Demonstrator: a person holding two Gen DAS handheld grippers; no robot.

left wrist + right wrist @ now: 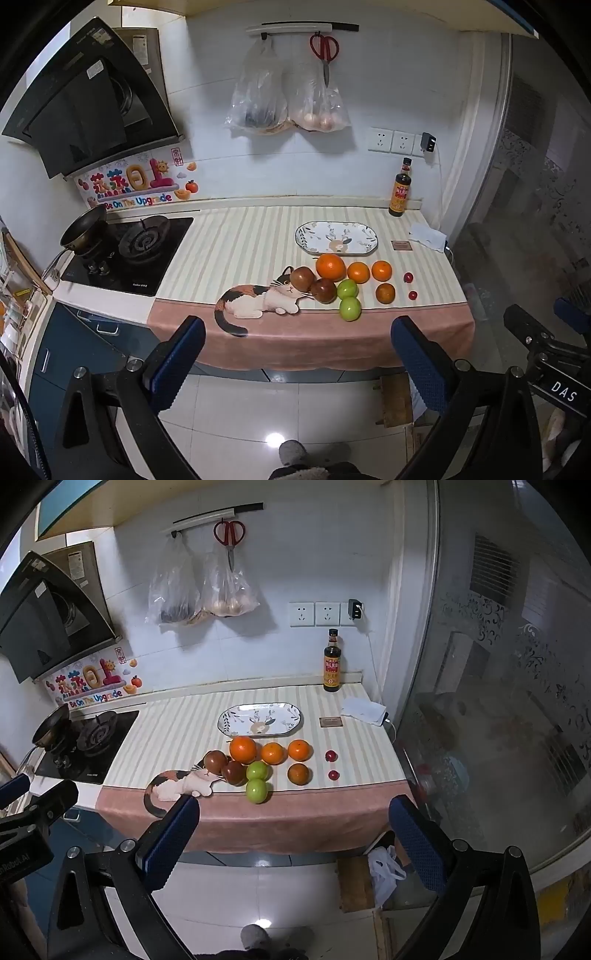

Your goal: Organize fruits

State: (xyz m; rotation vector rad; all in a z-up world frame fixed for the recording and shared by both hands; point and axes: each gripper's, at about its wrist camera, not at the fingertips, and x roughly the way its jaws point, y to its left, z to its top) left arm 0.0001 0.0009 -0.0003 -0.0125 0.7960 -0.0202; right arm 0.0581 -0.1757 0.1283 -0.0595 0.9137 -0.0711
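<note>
Nearest, the left gripper and right gripper hang over the floor short of the counter, fingers spread wide, gripping nothing. The fruits cluster near the tablecloth's front edge — just in front of the bare oval plate, striped cloth open to their left.

Fruit clustered in front of an empty oval plate

Three oranges sit in a row just before the deer-patterned plate, the largest leftmost. Two dark reddish-brown tomatoes touch at the left, two green fruits stack front to back beside them, one darker orange fruit sits alone, and two small red cherry tomatoes lie apart to the right.
</note>
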